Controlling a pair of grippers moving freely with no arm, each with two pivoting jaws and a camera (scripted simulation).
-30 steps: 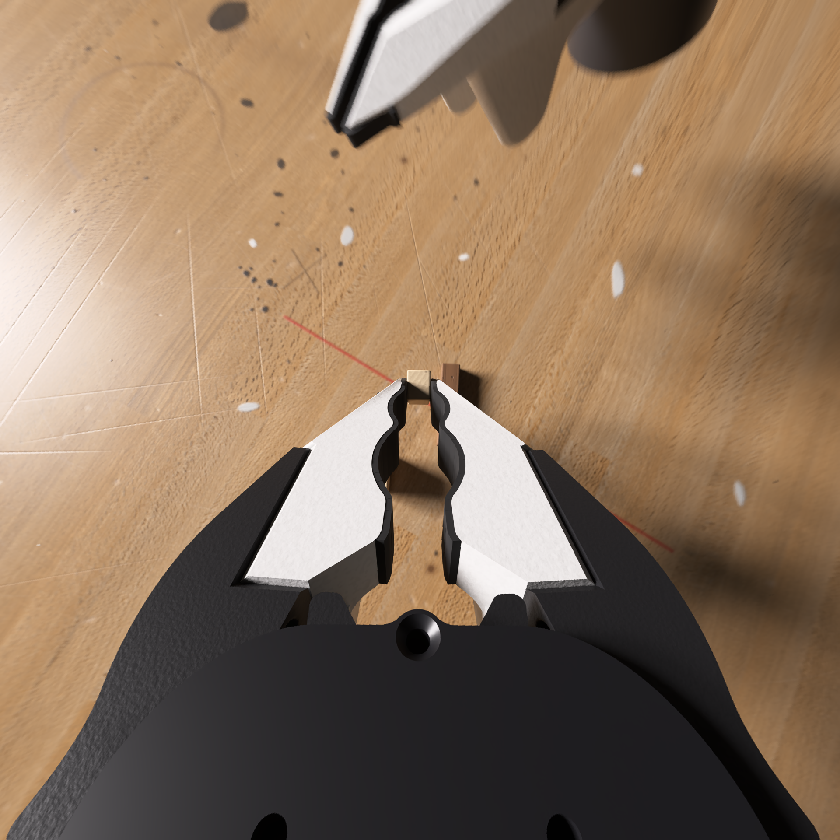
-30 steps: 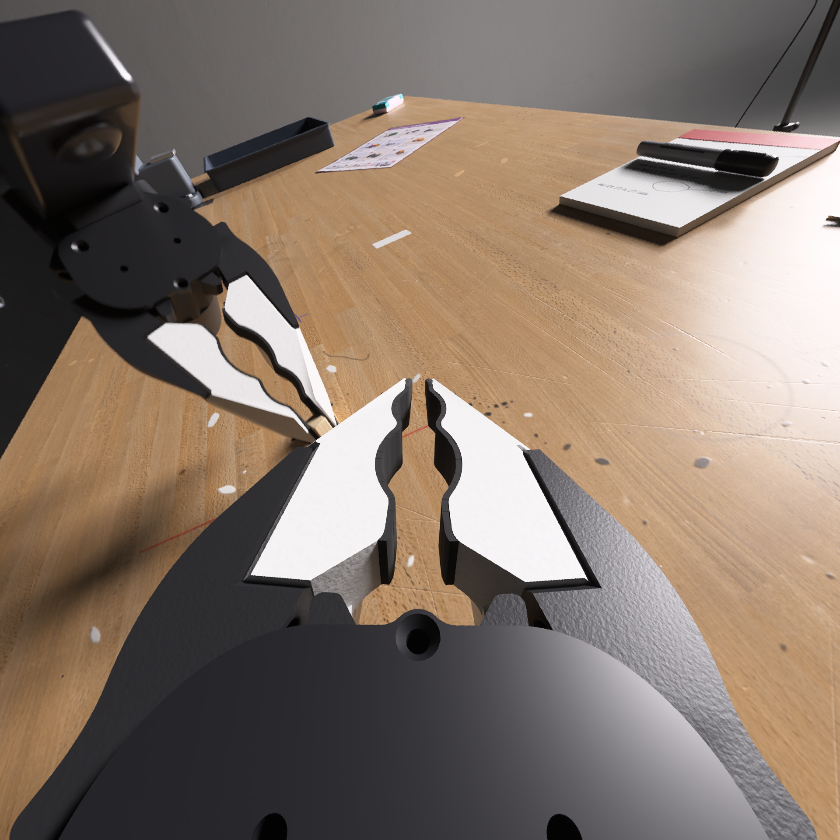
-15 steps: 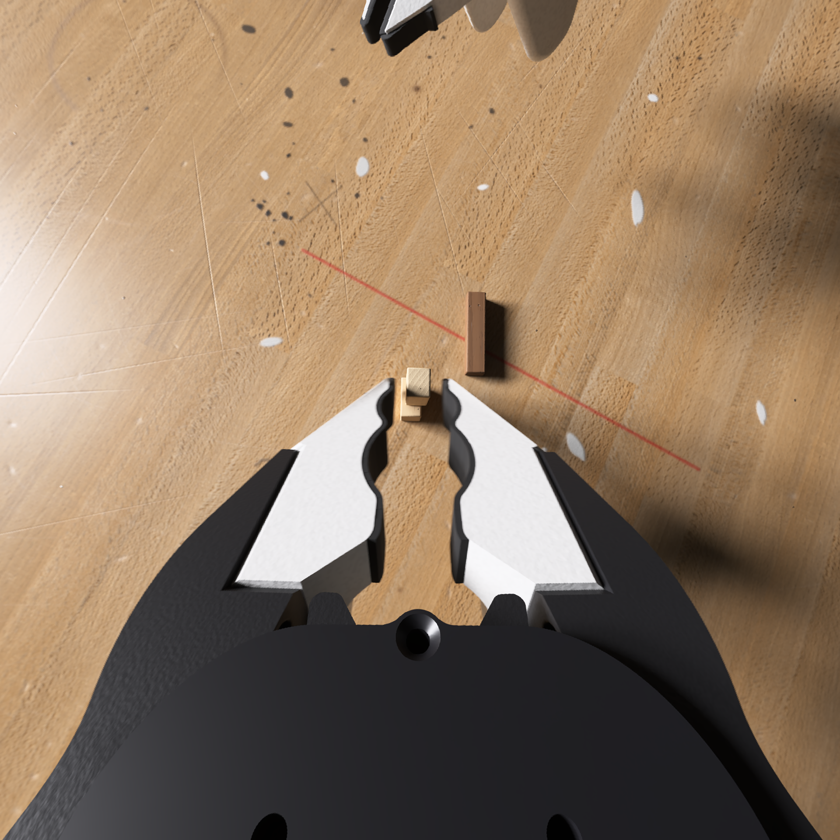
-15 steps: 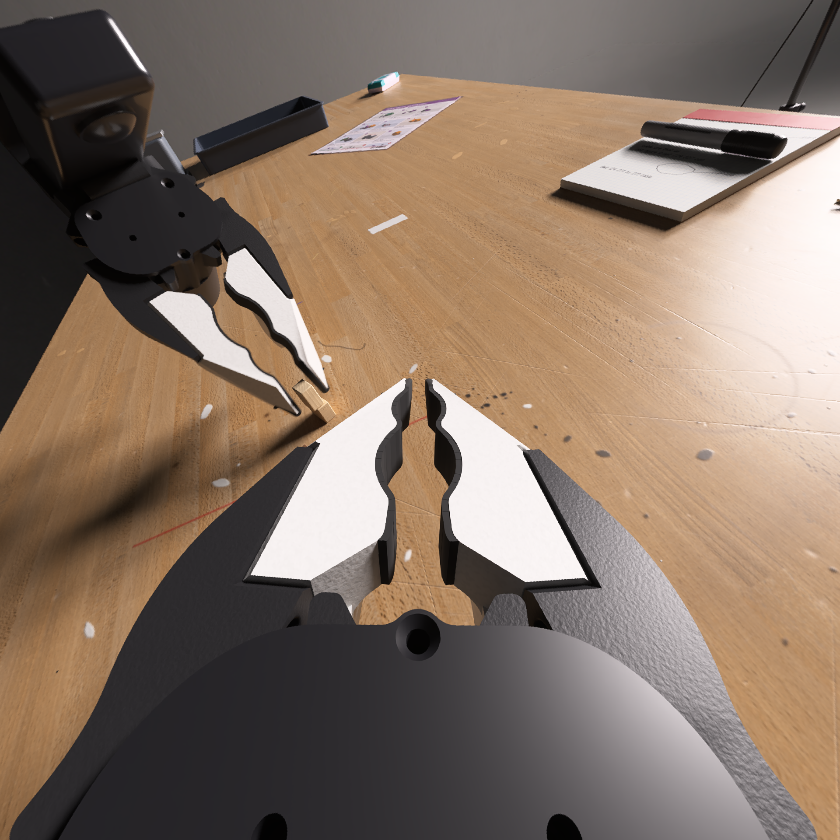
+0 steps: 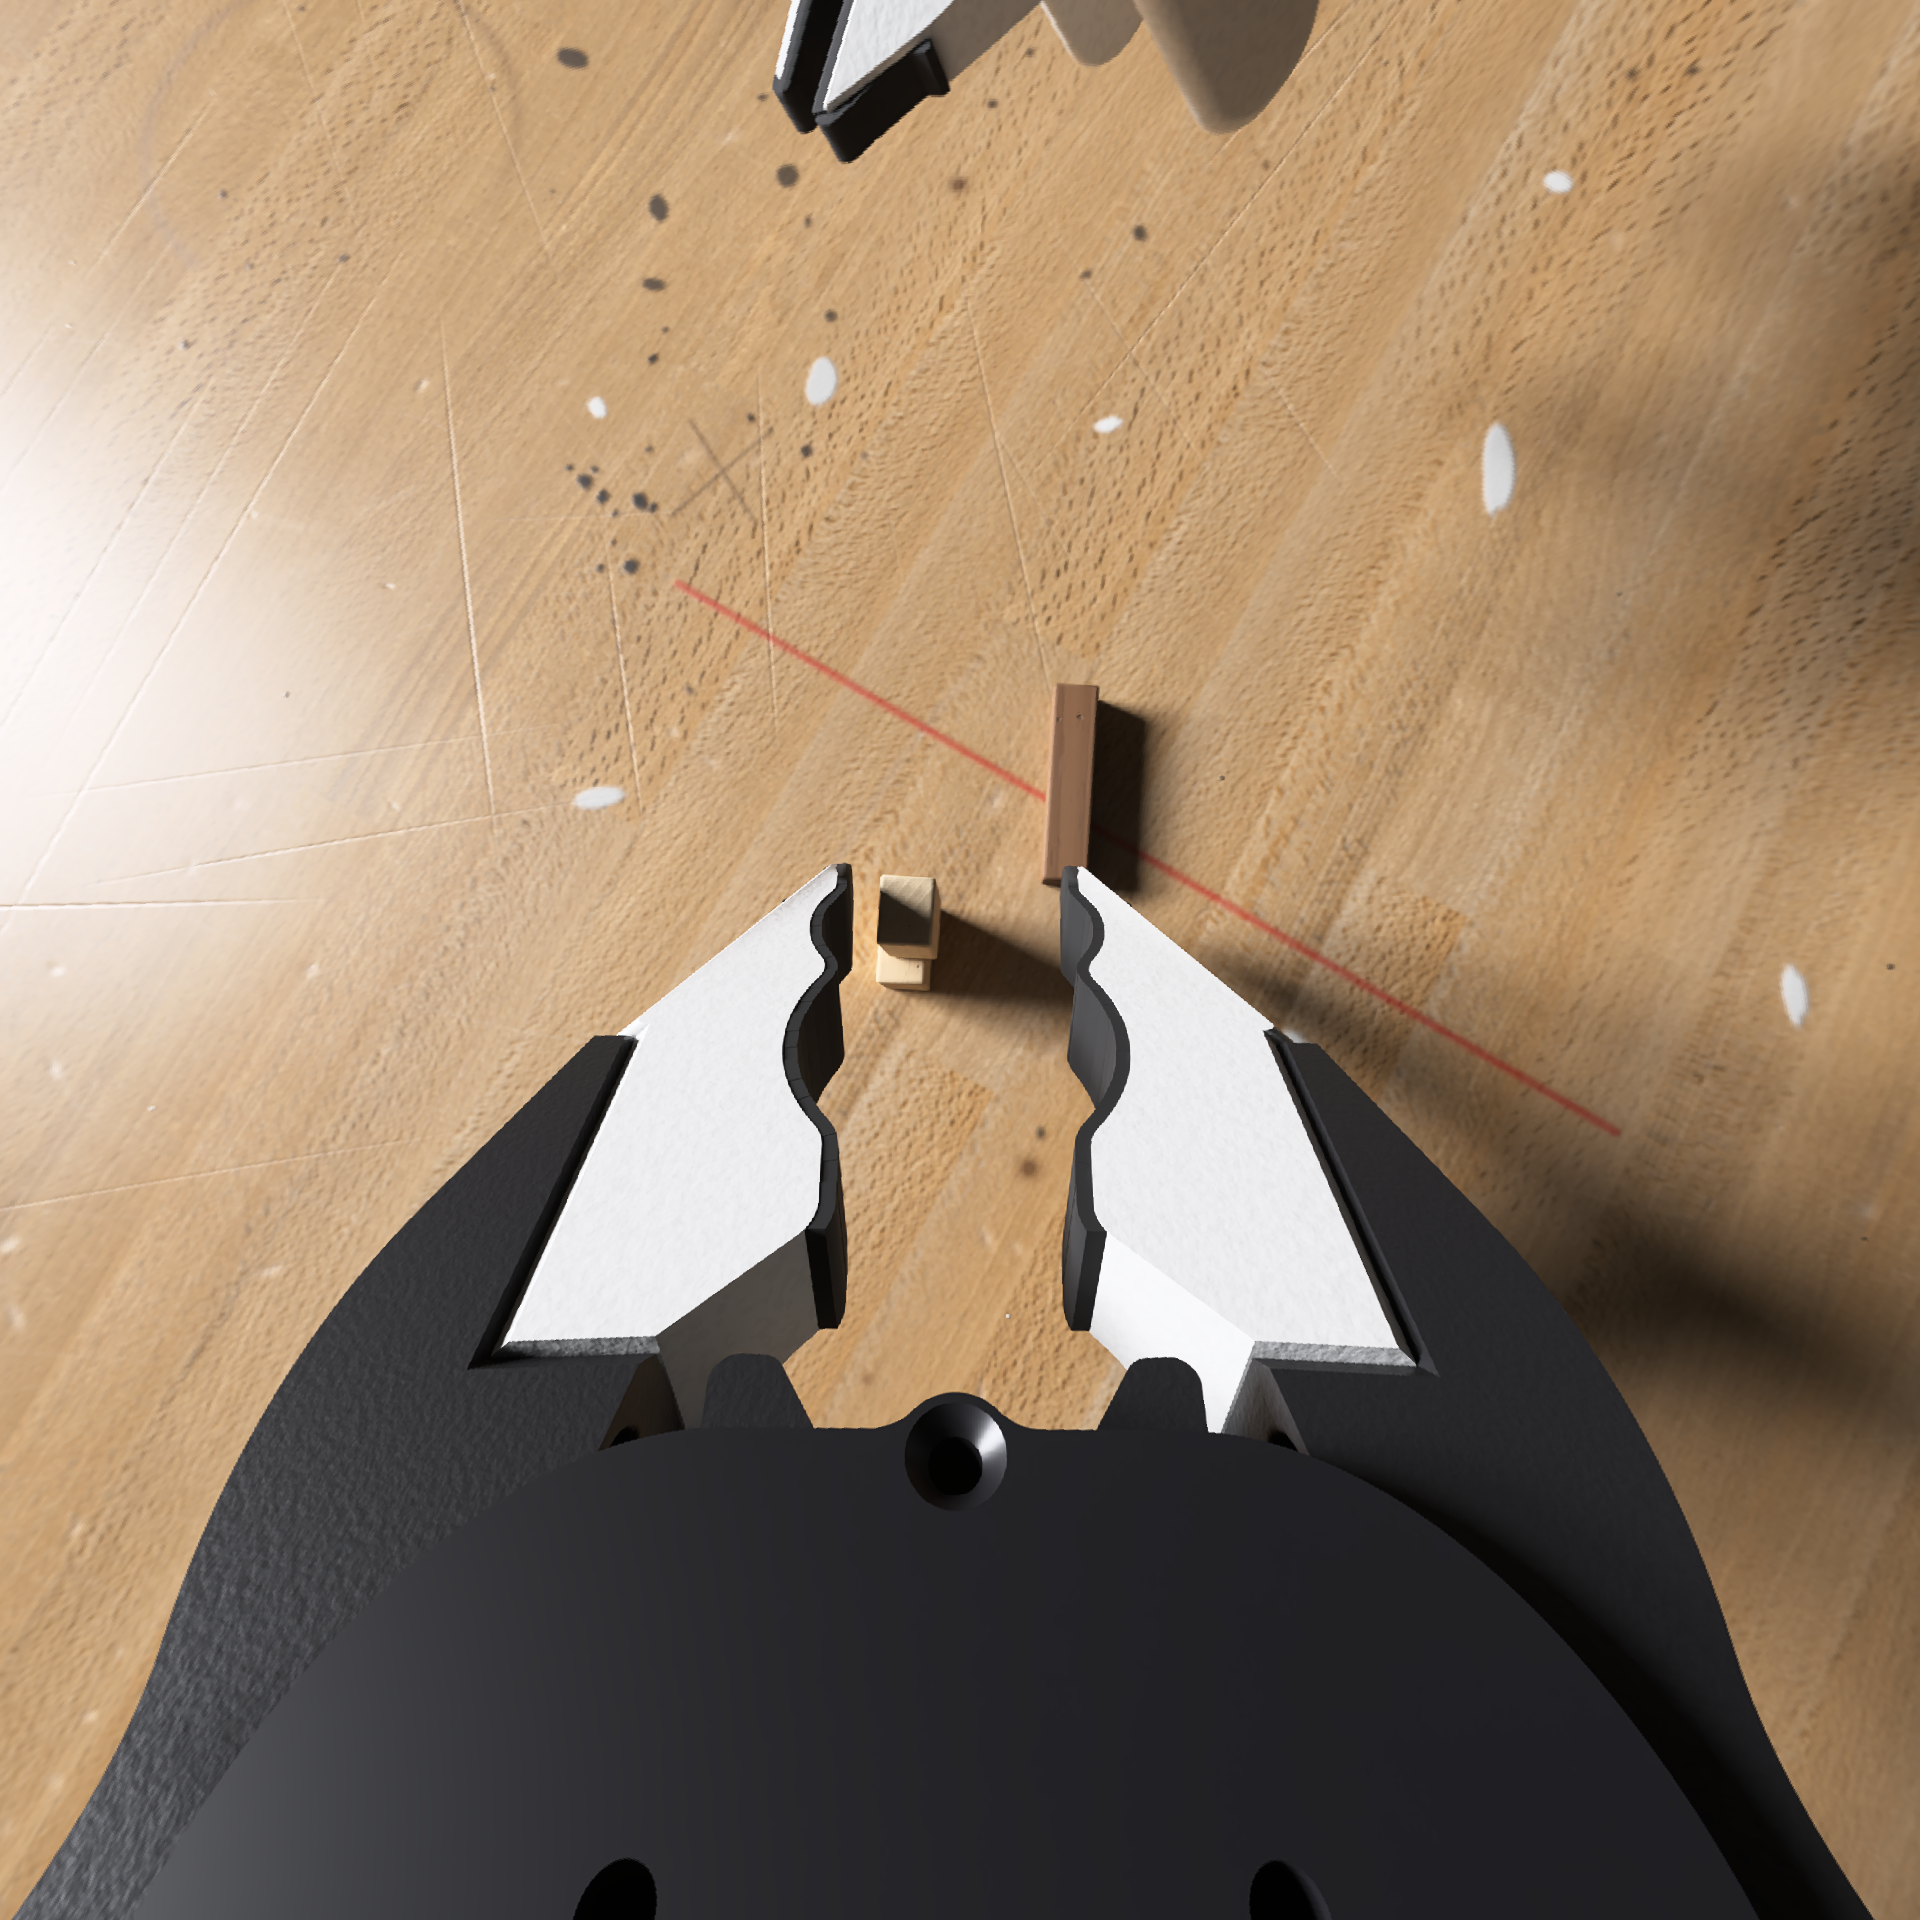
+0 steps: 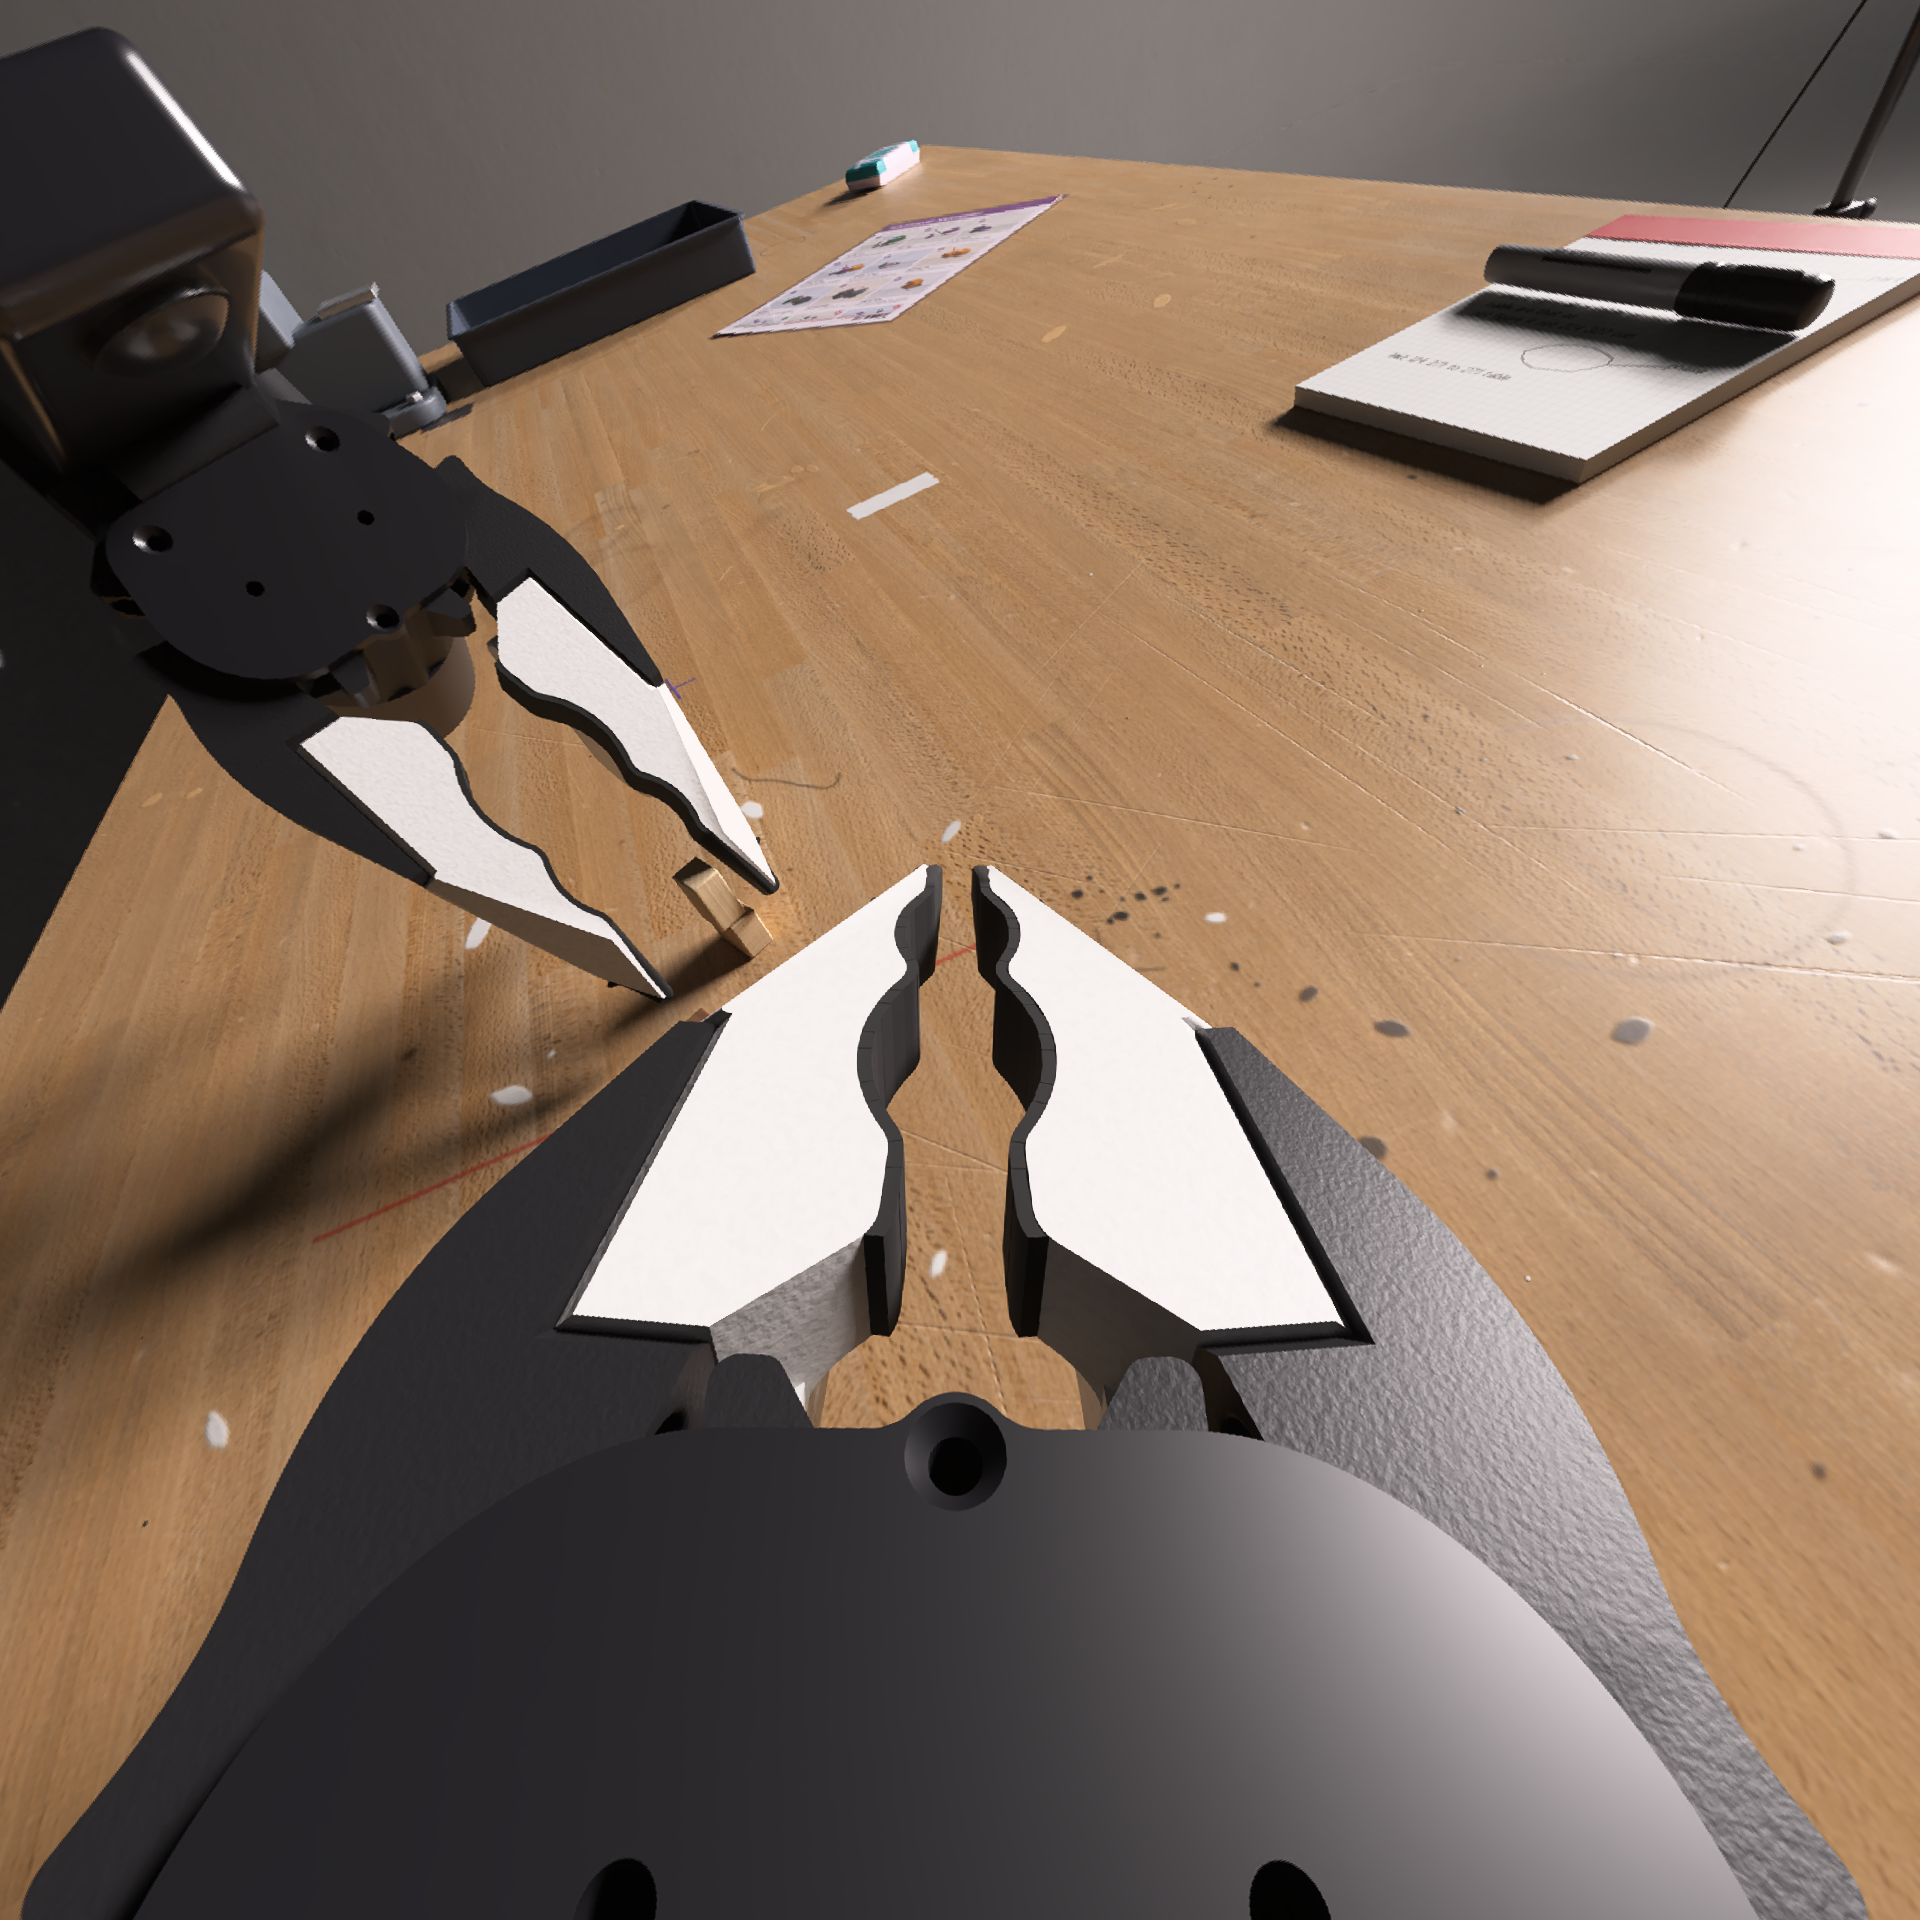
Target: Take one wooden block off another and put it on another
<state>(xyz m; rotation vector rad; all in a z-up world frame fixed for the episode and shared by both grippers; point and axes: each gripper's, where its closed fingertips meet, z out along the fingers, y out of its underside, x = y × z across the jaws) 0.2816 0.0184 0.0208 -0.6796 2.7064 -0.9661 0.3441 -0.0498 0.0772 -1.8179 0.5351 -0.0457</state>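
A small pale wooden block (image 5: 906,906) rests on a second pale block (image 5: 902,970) on the wooden table (image 5: 312,727). My left gripper (image 5: 956,878) is open above them. The stack stands just inside its left fingertip and does not touch either jaw. A longer brown block (image 5: 1070,779) lies flat on the table just beyond the right fingertip. In the right wrist view the left gripper (image 6: 707,935) straddles the pale stack (image 6: 709,888). My right gripper (image 6: 958,873) is shut and empty and hovers close beside them. It also shows at the top of the left wrist view (image 5: 852,88).
A thin red line (image 5: 1351,987) crosses the table under the brown block. Farther off are a dark tray (image 6: 603,281), a printed sheet (image 6: 894,265), a small teal and white object (image 6: 883,164), and a notepad (image 6: 1507,405) with a black marker (image 6: 1662,286) on it.
My left gripper was shut on the pale block. It has opened wide and drawn back, leaving that block on the other pale block. The right gripper has barely moved.
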